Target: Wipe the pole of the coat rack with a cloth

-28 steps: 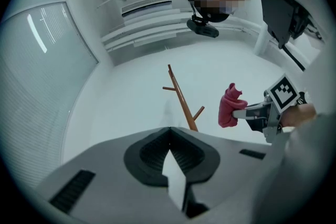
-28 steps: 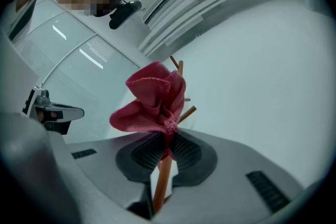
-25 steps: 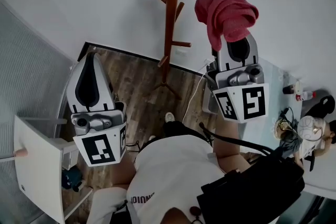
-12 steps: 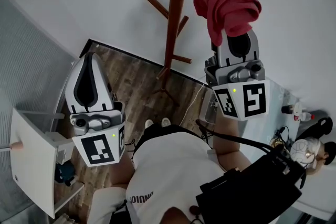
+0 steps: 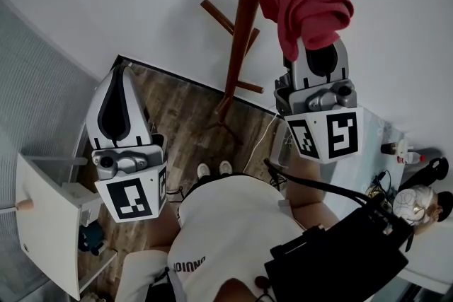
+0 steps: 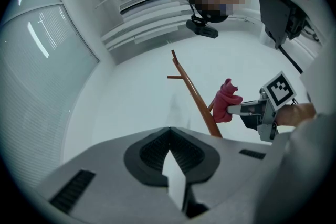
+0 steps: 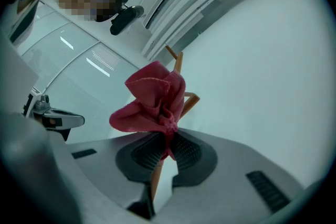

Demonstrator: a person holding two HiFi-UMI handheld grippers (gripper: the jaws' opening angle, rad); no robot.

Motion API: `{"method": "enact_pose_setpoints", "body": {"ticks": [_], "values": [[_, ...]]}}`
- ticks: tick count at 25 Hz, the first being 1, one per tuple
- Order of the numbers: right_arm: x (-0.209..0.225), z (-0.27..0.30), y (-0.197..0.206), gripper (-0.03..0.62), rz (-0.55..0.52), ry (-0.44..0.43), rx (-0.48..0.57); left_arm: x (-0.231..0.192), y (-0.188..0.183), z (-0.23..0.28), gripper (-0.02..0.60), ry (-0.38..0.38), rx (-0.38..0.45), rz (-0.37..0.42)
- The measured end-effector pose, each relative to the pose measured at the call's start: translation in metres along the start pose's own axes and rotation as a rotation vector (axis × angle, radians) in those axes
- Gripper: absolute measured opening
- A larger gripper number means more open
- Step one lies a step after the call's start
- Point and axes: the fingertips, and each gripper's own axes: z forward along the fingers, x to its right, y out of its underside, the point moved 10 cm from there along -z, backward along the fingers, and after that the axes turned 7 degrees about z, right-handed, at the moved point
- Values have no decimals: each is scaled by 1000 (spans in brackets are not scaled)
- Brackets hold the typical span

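The head view sets the red cloth (image 5: 306,7) just right of the coat rack pole (image 5: 248,25). Only your right gripper's (image 7: 168,150) own view shows its jaws clamped on that cloth. Your left gripper's (image 6: 169,145) jaws meet, empty.

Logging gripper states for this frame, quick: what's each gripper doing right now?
Left gripper: shut, nothing between its jaws.
Right gripper: shut on the crumpled red cloth.
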Motion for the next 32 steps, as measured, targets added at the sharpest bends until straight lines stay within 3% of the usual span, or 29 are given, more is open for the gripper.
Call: {"method": "enact_pose_setpoints", "body": {"ticks": [32], "values": [[-10,-5,22,46,28,-25,-88,-8,9,-13,14,-18,-29,-14]]}}
